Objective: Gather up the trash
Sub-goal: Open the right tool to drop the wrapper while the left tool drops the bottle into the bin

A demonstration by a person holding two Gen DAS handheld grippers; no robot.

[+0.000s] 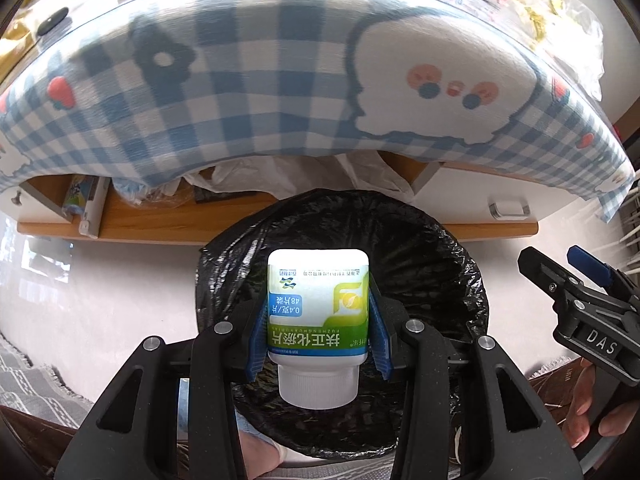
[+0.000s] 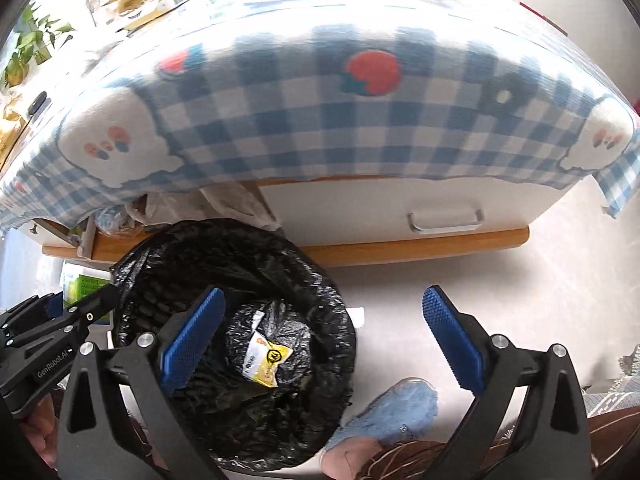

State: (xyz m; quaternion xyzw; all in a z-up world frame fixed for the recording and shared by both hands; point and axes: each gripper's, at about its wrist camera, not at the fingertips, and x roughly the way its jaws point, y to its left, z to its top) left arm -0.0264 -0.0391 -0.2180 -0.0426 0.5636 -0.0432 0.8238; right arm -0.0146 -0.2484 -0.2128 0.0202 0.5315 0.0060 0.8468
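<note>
Blue-and-white checked tablecloth [image 1: 248,92] with cartoon prints fills the far half of both views, draped over the table edge; wooden shelf [image 1: 168,220] under it on the left holds crumpled plastic bags, white drawer with a metal handle [image 2: 446,220] sits under it to the right. Pale floor [image 2: 480,272] runs from the table toward the camera. Round bin lined with a black trash bag [image 1: 448,264] stands on the floor just near of the table, centre in the left wrist view, left of centre in the right wrist view. Bag bottom holds a yellow-and-white wrapper [image 2: 266,360], lying flat. Left gripper [image 1: 318,332] is clamped on a white pill bottle [image 1: 318,300] with green-blue label, both blue pads pressed to its sides, bottle upside down with the white cap toward the camera, held directly over the bin opening, not touching the liner. Same bottle shows at the far left of the right wrist view, beside the bin rim. Right gripper [image 2: 324,336] is spread wide with nothing between its blue pads [image 2: 192,336], left pad over the bin, right pad over bare floor. Foot in a light blue slipper [image 2: 396,412] rests on the floor near right of the bin, touching its edge. Potted plant [image 2: 32,48] at far left on the table.
</note>
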